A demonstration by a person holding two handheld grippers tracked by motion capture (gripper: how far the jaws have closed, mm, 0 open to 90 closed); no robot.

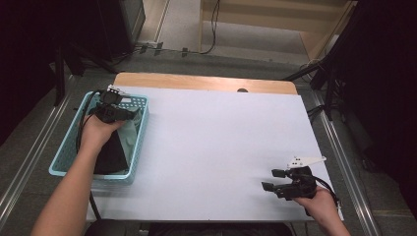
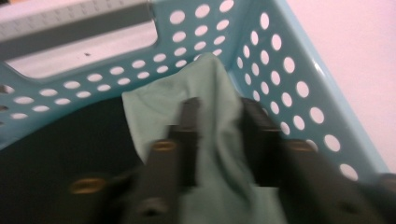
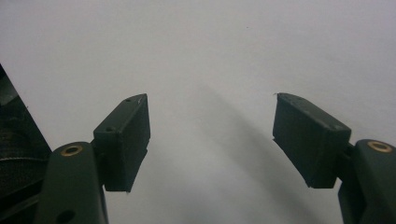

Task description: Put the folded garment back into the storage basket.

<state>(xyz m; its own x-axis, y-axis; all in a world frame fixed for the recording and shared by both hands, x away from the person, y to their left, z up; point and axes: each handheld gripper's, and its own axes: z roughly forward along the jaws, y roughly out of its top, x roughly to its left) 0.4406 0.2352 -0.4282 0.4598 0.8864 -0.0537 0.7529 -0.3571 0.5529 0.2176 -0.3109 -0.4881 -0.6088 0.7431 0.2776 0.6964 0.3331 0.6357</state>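
In the blue basket (image 1: pixel 140 129) at the desk's (image 1: pixel 211 147) left edge, my left tool (image 2: pixel 219 116) has pinched a fold of the pale green cloth (image 2: pixel 163 107), which lies over dark fabric (image 2: pixel 60 140). My right tool (image 3: pixel 210 135) hovers released above the bare desk, near the right corner.

Basket (image 2: pixel 261 70): pale blue plastic, perforated, slightly glossy. Cloth (image 2: pixel 210 116) inside: soft matt green fabric, creased. Beside it, dark cloth (image 1: pixel 110 155), matt black. Table sheet (image 1: pixel 221 147): smooth matt white. Wooden edge (image 1: pixel 196 81): light, smooth.
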